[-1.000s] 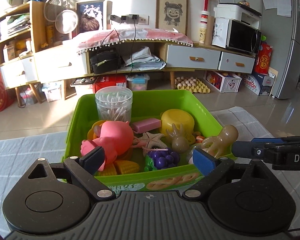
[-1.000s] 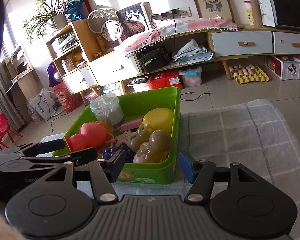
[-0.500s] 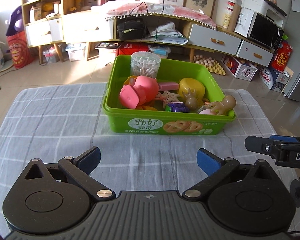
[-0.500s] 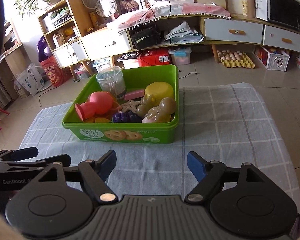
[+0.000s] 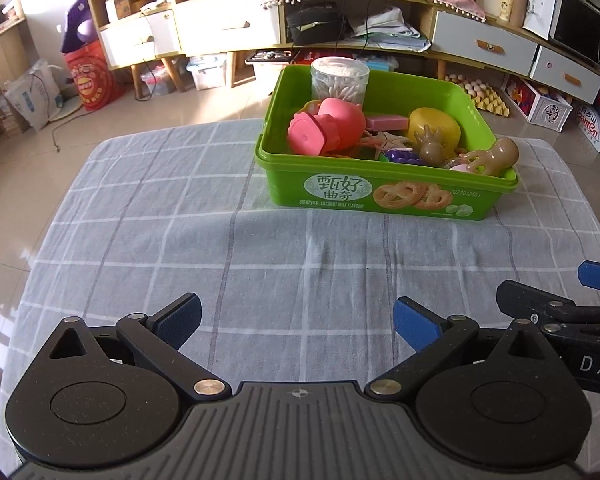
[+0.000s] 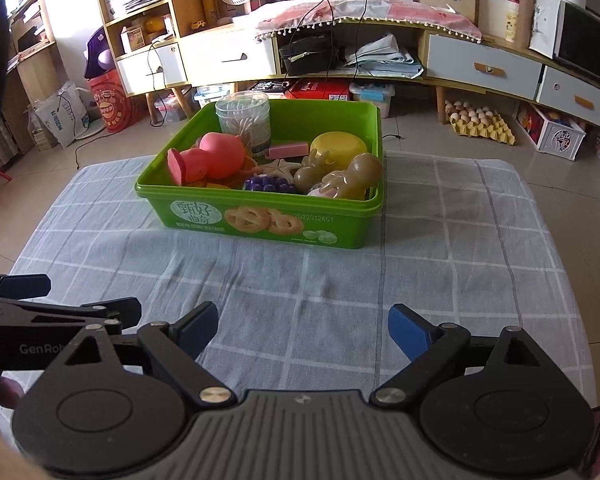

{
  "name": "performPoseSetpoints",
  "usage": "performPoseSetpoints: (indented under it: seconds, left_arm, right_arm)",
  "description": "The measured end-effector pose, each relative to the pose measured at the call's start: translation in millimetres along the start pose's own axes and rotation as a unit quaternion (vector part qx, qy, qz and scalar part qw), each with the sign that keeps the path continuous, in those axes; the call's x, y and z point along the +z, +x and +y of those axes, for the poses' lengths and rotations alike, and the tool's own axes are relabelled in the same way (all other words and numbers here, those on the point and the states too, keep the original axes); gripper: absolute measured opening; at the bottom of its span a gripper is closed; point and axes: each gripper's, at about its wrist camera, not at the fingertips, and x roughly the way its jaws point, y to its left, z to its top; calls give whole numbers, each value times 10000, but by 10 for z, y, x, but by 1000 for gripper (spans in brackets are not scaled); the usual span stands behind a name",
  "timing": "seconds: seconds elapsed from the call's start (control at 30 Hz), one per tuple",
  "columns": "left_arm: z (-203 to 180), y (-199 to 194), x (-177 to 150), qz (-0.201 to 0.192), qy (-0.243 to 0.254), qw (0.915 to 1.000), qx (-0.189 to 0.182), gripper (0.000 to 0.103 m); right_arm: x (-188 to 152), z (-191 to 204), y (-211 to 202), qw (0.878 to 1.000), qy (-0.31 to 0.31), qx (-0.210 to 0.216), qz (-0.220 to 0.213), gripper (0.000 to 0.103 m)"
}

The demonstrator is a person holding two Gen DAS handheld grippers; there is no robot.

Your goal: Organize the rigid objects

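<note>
A green cookie box [image 5: 340, 194] [image 6: 260, 220] stands on the far half of the checked tablecloth [image 5: 220, 248]. It holds a pink toy [image 5: 332, 126], a cotton-swab jar [image 5: 339, 80], a yellow bowl [image 5: 434, 125], purple grapes [image 6: 269, 184], a starfish, a pink block and tan octopus toys [image 6: 354, 176]. My left gripper [image 5: 296, 322] is open and empty, low over the near cloth. My right gripper [image 6: 302, 326] is open and empty beside it; it shows at the right edge of the left wrist view [image 5: 556, 308].
The table edges fall off to a tiled floor on the left and right. Behind stand shelves, a long low cabinet [image 6: 340, 52], egg trays [image 6: 480, 124] and boxes on the floor.
Both grippers have pulled back from the green box toward the near side of the table and risen. Both stay open and empty. The box and toys have not moved.
</note>
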Motion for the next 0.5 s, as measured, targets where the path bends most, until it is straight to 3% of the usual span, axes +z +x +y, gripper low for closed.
performPoseSetpoints:
  seconds: [0.17, 0.37, 0.5]
  left_arm:
    - [3, -91, 19, -160, -95, 9998, 26, 98]
    - [-12, -36, 18, 72, -161, 9998, -43, 98]
    - [-15, -56, 21, 11, -189, 9998, 69, 98]
  right_arm:
    - [20, -49, -35, 9997, 222, 43, -9, 71]
    - [53, -45, -40, 9996, 270, -23, 5, 71]
    - [64, -33, -46, 9997, 228, -103, -40, 71]
